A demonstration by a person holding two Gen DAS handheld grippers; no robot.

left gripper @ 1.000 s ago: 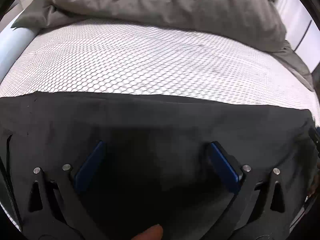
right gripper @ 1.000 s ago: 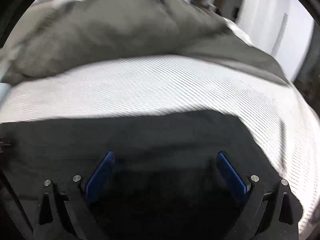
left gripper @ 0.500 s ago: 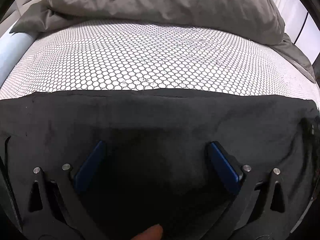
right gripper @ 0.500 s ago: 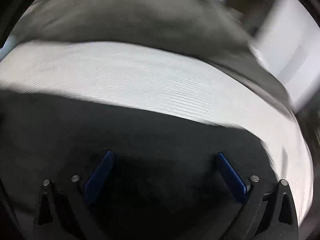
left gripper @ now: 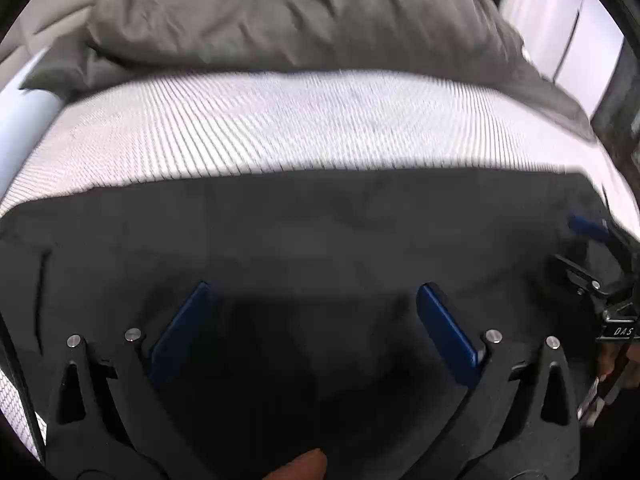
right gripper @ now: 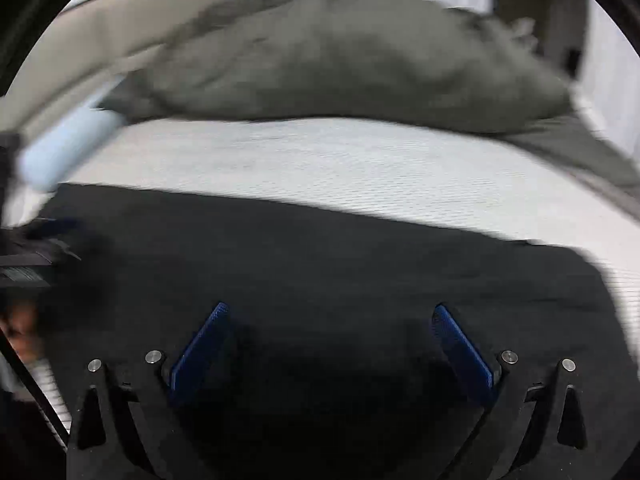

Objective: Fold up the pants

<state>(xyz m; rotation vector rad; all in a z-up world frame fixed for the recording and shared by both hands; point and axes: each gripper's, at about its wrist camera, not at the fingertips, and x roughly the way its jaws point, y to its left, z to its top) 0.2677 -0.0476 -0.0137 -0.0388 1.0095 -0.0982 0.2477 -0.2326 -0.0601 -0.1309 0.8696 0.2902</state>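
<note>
Black pants [left gripper: 320, 240] lie flat on a white bed sheet with a black honeycomb print [left gripper: 280, 128]. They also fill the lower half of the right wrist view [right gripper: 340, 272]. My left gripper [left gripper: 314, 292] is open and empty, its blue pads spread just above the cloth. My right gripper [right gripper: 330, 312] is open and empty above the pants too. The right gripper shows at the right edge of the left wrist view [left gripper: 592, 264]. The left gripper shows, blurred, at the left edge of the right wrist view [right gripper: 36, 252].
A crumpled grey duvet [left gripper: 304, 16] is heaped at the far side of the bed, also in the right wrist view [right gripper: 360, 52]. A pale blue roll [right gripper: 68, 140] lies at the far left. White doors [left gripper: 560, 28] stand at the right.
Both views have shifted and blurred: both grippers are moving over the pants. The right gripper has come into the left wrist view at the right. Both stay open.
</note>
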